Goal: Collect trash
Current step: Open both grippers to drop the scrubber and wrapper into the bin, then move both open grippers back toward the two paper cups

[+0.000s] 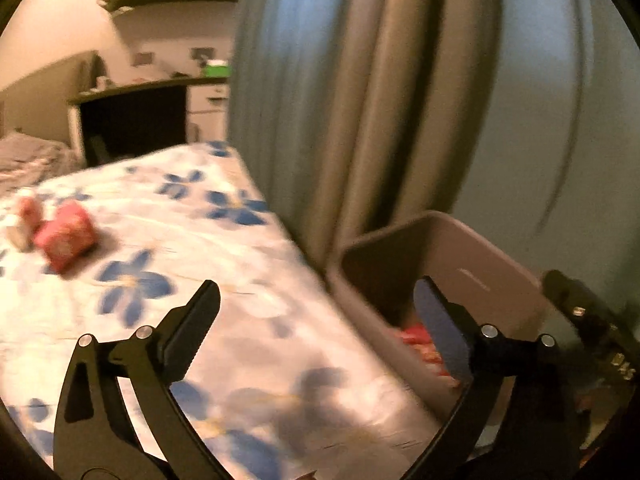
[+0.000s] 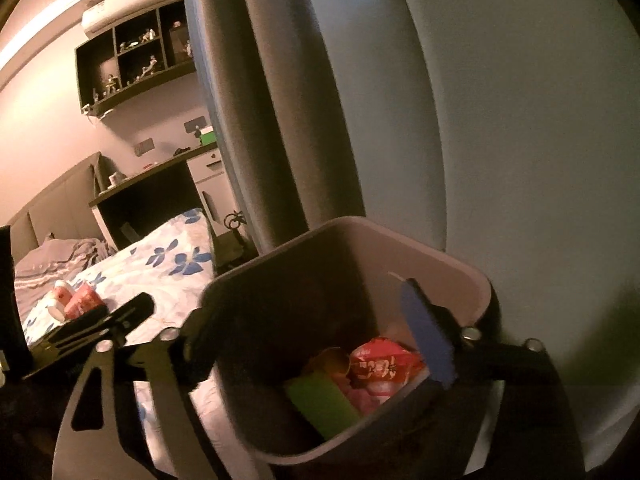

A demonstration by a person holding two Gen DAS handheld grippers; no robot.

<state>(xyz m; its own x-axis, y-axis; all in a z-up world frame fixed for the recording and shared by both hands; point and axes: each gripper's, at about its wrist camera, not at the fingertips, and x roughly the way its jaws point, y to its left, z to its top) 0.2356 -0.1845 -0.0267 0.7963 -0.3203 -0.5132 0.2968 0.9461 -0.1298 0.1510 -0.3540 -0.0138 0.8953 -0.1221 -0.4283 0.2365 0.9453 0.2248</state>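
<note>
A grey trash bin [image 2: 360,248] stands beside the bed and holds a red wrapper [image 2: 380,364], a green tube [image 2: 324,400] and other litter. It also shows in the left wrist view [image 1: 480,248]. My right gripper [image 2: 316,340] is open and empty, its fingers straddling the bin's near rim. My left gripper [image 1: 316,320] is open and empty over the bed's edge next to the bin. A red packet [image 1: 66,238] and a small pale cup [image 1: 24,220] lie on the bed at the far left; they also show in the right wrist view [image 2: 82,300].
The bed [image 1: 200,280] has a white sheet with blue flowers. Grey curtains [image 1: 340,100] hang behind the bin. A dark desk [image 1: 132,120] and wall shelves [image 2: 132,56] stand at the back. The left gripper's body [image 2: 100,320] shows in the right wrist view.
</note>
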